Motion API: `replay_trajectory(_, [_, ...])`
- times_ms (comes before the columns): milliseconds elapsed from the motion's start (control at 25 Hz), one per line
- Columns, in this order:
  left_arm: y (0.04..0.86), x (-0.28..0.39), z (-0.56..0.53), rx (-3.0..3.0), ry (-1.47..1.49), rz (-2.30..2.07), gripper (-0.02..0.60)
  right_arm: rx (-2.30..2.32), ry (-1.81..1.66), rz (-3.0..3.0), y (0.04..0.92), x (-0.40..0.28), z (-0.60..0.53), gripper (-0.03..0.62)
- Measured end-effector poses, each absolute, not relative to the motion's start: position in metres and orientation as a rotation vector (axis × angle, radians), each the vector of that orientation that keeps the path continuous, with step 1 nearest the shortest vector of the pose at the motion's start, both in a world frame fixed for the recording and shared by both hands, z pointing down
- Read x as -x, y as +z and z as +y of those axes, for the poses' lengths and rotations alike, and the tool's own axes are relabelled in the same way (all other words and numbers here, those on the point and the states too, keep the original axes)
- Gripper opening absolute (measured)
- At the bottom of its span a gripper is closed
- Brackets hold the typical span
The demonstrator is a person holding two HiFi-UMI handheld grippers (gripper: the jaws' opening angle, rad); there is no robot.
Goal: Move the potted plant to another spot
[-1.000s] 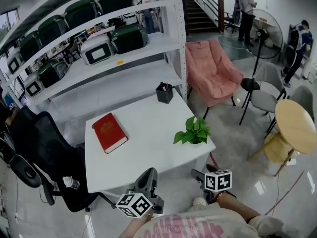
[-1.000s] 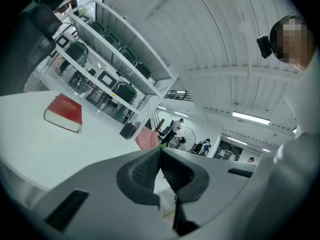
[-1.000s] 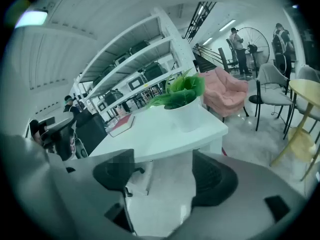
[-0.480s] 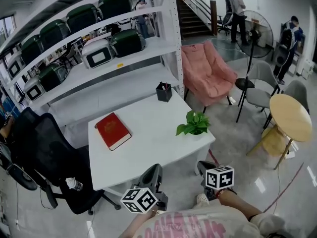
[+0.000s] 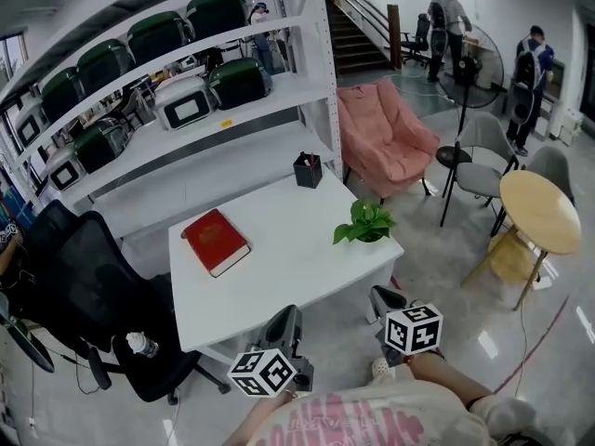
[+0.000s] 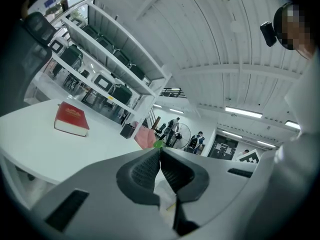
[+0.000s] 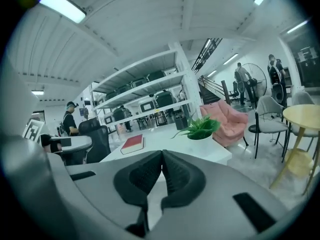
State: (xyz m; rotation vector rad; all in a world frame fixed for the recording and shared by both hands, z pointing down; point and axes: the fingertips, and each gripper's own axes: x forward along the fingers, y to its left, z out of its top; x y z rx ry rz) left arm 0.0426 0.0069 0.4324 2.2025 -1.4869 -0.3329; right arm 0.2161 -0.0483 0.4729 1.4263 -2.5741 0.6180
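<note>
While both grippers hang short of the bench's near edge, we take the room from its biggest piece: the white shelf rack (image 5: 232,142) runs along the far edge of the bench (image 5: 279,277). A pink chair (image 5: 386,142) sits off the far-right corner, a black office chair (image 5: 84,268) off the left edge, and a round yellow table (image 5: 539,212) stands well apart to the right.

On the bench, the potted plant (image 5: 364,223) stands upright by the right edge, nearer the near-right corner than the far one. Its leaves spread wider than its white pot. We cannot say whether this is the spot it is to leave or the one it was meant for (the scene fits both).

A red book (image 5: 216,242) lies flat toward the left edge, well apart from the plant. A black pen holder (image 5: 308,170) stands at the far-right corner, behind the plant.

The right gripper (image 5: 383,297) is plainly the nearer one, just off the near-right corner with its jaws pressed together on nothing. The plant lies ahead of it across bare bench top, a little right of its jaw line in the right gripper view. The left gripper (image 5: 284,321) is also pressed together and empty, off the middle of the near edge, with the plant ahead and to its right. We judge that only the bench's near-right corner itself stands between either gripper and the pot.
</note>
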Motion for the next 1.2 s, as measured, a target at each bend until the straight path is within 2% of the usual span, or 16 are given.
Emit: replay_trajectory(1200, [0.454,-0.037,0.028,-2.170,-0.313,-1.460,0.025,-1.569,0.531,-2.465,0.470,-0.245,-0.025,0.012])
